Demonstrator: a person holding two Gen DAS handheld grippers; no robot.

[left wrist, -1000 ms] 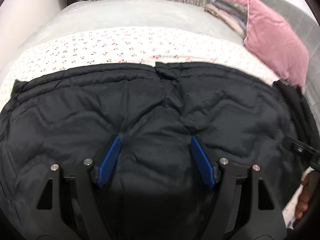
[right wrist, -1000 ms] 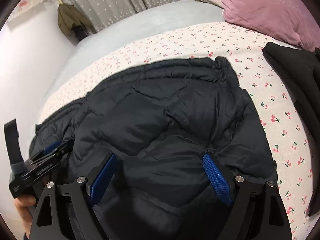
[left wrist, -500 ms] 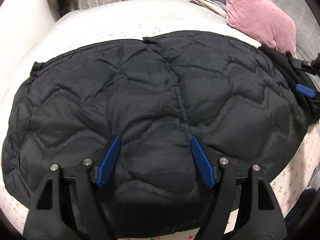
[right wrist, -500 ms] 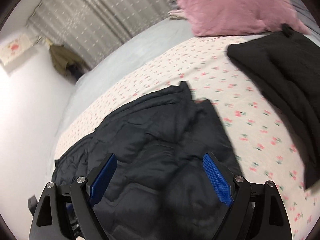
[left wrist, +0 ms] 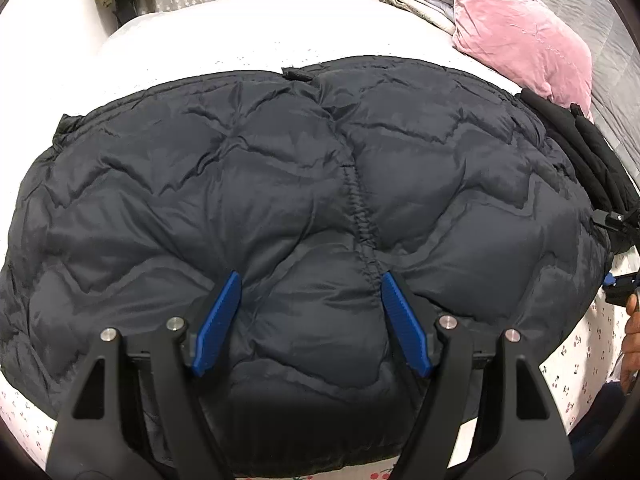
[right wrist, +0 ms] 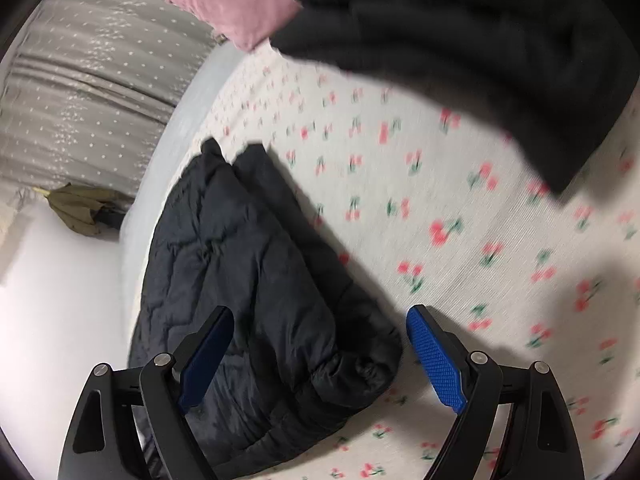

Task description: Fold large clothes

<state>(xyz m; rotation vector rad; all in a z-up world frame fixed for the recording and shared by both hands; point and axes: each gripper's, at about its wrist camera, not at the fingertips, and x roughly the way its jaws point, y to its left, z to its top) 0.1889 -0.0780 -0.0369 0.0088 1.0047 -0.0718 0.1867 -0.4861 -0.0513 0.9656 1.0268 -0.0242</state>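
the black puffy jacket (left wrist: 304,216) lies spread flat across the cherry-print sheet (right wrist: 460,248), and both claws are spread wide and pinching nothing, the left gripper (left wrist: 308,312) low over the jacket's near middle and the right gripper (right wrist: 320,352) over its rounded corner. the next fold looks best started from an edge, so each claw should bite a full pinch of padding at matching points. lift evenly, or the slippery filling may slide toward the folded black clothes (right wrist: 480,40).

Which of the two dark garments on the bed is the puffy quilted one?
The big jacket under the left gripper: it has stitched, padded panels. The black clothes by the pink pillow are flat and smooth.
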